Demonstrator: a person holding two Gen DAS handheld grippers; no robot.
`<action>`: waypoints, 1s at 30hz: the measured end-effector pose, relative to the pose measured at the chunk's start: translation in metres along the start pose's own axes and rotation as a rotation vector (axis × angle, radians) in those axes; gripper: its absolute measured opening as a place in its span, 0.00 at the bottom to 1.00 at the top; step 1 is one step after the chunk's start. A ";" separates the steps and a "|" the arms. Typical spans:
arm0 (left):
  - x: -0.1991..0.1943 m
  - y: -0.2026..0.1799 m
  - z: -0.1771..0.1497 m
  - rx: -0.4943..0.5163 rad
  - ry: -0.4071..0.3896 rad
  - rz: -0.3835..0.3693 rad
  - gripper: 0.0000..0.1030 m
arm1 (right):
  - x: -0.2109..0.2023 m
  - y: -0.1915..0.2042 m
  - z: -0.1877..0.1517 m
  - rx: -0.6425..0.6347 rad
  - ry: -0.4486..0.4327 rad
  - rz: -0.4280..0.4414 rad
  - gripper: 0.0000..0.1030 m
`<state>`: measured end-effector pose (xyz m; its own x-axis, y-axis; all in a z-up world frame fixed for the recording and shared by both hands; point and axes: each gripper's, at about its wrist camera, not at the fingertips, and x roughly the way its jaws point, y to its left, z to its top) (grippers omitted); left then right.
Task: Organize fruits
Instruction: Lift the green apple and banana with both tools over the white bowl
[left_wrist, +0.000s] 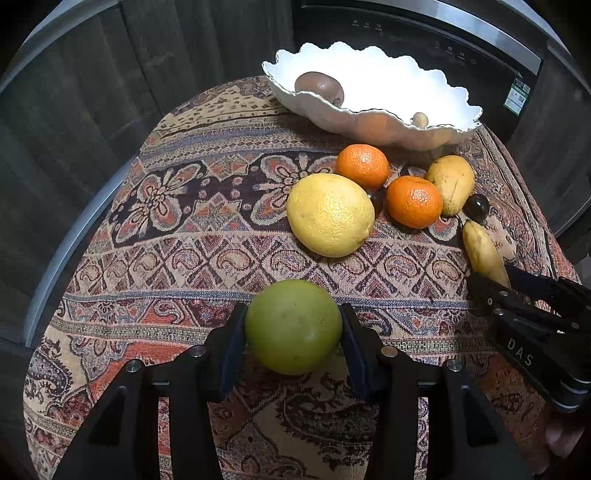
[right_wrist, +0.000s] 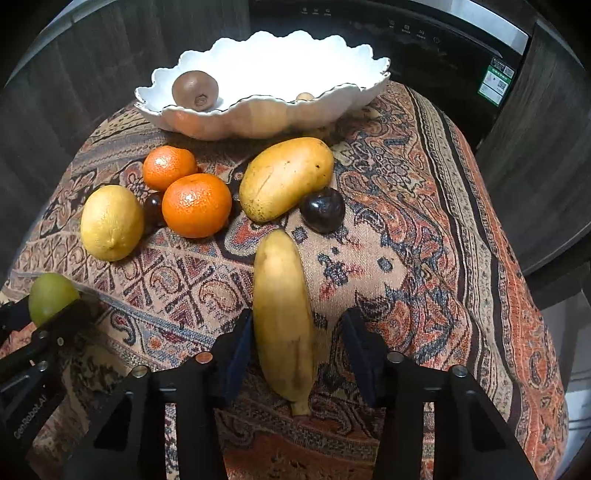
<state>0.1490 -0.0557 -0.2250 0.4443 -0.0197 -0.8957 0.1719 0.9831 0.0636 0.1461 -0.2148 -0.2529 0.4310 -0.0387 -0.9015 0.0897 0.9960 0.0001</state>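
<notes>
My left gripper (left_wrist: 293, 326) is shut on a round green fruit (left_wrist: 293, 332), with a pad pressed to each side of it just above the patterned cloth. My right gripper (right_wrist: 297, 332) straddles a yellow banana (right_wrist: 282, 317) lying on the cloth. Its left pad touches the peel, while a gap shows at the right pad, so it is open. Farther back stands a white scalloped bowl (right_wrist: 332, 99) with a brown kiwi (right_wrist: 195, 90) in it. A large yellow citrus (left_wrist: 330, 215), two tangerines (left_wrist: 363, 166) (left_wrist: 414, 201), a mango (right_wrist: 286, 177) and a dark plum (right_wrist: 322, 210) lie between the grippers and the bowl.
A second dark plum (right_wrist: 153, 210) sits wedged between the citrus and a tangerine. A small tan fruit (left_wrist: 420, 119) shows at the bowl's rim. The round table's cloth (right_wrist: 424, 229) drops off at the right. Dark cabinets and a black appliance (right_wrist: 424, 40) stand behind.
</notes>
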 end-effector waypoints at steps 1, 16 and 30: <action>0.000 0.000 0.000 0.000 0.001 0.001 0.46 | -0.001 0.000 0.000 -0.006 -0.002 0.005 0.31; -0.009 -0.005 0.002 0.007 -0.032 0.000 0.46 | -0.022 -0.011 -0.002 0.025 -0.028 0.024 0.30; -0.025 -0.007 0.020 -0.006 -0.061 -0.023 0.46 | -0.054 -0.011 0.015 0.043 -0.098 0.066 0.30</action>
<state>0.1548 -0.0655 -0.1941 0.4931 -0.0530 -0.8684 0.1769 0.9834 0.0405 0.1351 -0.2247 -0.1981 0.5226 0.0172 -0.8524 0.0960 0.9922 0.0789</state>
